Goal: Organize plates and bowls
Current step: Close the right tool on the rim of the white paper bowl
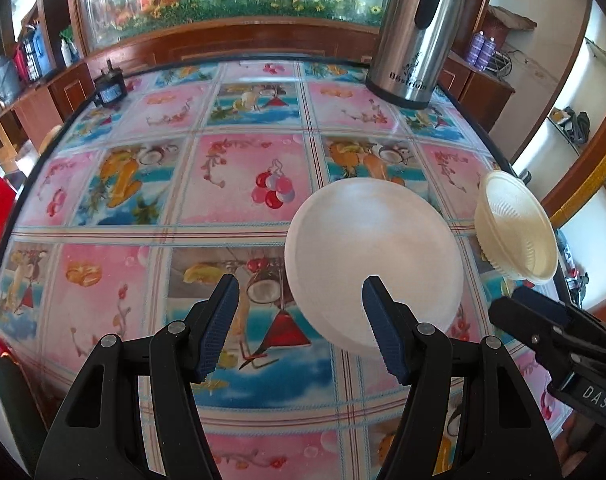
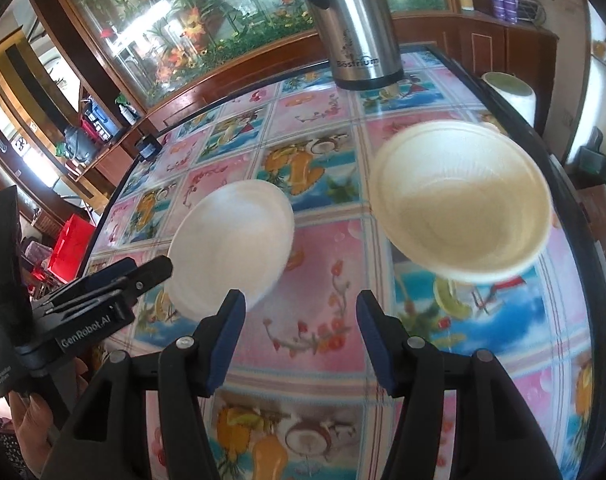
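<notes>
A white plate point(image 1: 373, 256) lies on the patterned table point(image 1: 143, 200), just ahead and right of my open left gripper point(image 1: 301, 312); its right finger overlaps the plate's near edge. A cream bowl point(image 1: 515, 226) stands right of the plate near the table's edge. In the right wrist view the plate point(image 2: 231, 240) is ahead left and the bowl point(image 2: 463, 204) ahead right of my open, empty right gripper point(image 2: 301, 320). The left gripper point(image 2: 143, 276) shows at the left there, and the right gripper point(image 1: 515, 308) shows at the right edge of the left wrist view.
A tall steel thermos point(image 1: 419, 32) stands at the table's far right, also in the right wrist view point(image 2: 355, 24). A small black device point(image 1: 111, 88) sits at the far left edge. A wooden cabinet with plants runs behind. A white roll point(image 2: 511, 92) stands past the right edge.
</notes>
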`<state>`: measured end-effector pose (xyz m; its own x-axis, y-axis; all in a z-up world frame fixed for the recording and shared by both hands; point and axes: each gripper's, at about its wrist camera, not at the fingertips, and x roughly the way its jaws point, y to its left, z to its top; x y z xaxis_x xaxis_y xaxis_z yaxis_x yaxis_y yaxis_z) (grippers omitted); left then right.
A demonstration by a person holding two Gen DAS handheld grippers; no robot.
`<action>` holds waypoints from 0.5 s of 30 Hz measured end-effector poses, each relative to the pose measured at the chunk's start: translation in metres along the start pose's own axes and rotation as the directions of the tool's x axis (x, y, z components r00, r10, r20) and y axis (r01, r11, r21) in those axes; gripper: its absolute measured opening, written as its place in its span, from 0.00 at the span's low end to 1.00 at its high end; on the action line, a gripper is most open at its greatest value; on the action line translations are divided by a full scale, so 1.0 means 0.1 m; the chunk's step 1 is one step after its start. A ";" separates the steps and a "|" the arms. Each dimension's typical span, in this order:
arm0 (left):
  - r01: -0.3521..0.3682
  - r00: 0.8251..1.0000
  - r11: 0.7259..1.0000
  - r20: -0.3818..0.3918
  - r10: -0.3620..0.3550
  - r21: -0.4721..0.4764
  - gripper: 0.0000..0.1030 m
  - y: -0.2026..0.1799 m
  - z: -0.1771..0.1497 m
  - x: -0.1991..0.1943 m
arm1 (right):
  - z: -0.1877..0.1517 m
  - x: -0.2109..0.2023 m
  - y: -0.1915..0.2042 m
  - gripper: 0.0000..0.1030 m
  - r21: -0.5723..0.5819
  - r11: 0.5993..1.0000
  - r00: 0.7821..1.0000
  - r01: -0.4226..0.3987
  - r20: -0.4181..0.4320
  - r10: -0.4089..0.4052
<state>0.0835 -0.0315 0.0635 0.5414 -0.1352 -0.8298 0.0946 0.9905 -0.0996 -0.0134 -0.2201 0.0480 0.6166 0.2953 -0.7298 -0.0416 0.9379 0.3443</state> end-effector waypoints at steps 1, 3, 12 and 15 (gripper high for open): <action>0.005 1.000 1.000 -0.008 -0.005 -0.004 0.63 0.01 0.02 0.03 | 0.03 0.03 0.01 0.56 -0.002 1.000 1.000 -0.002 -0.003 0.002; -0.010 1.000 1.000 -0.017 0.010 -0.007 0.63 0.03 0.05 0.10 | 0.10 0.11 0.02 0.56 -0.003 1.000 1.000 -0.007 -0.013 0.007; -0.007 0.998 1.000 -0.058 0.006 -0.018 0.63 0.08 0.10 0.32 | 0.31 0.43 0.08 0.56 -0.031 1.000 0.999 -0.004 -0.051 0.002; -0.002 0.998 1.000 -0.063 0.001 -0.018 0.63 0.09 0.12 0.35 | 0.32 0.46 0.09 0.56 -0.035 0.999 0.999 -0.007 -0.052 0.006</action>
<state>0.1132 -0.0280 0.0398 0.4878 -0.1324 -0.8629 0.0786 0.9911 -0.1076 0.0395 -0.2043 0.0365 0.5747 0.3095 -0.7576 -0.0739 0.9416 0.3286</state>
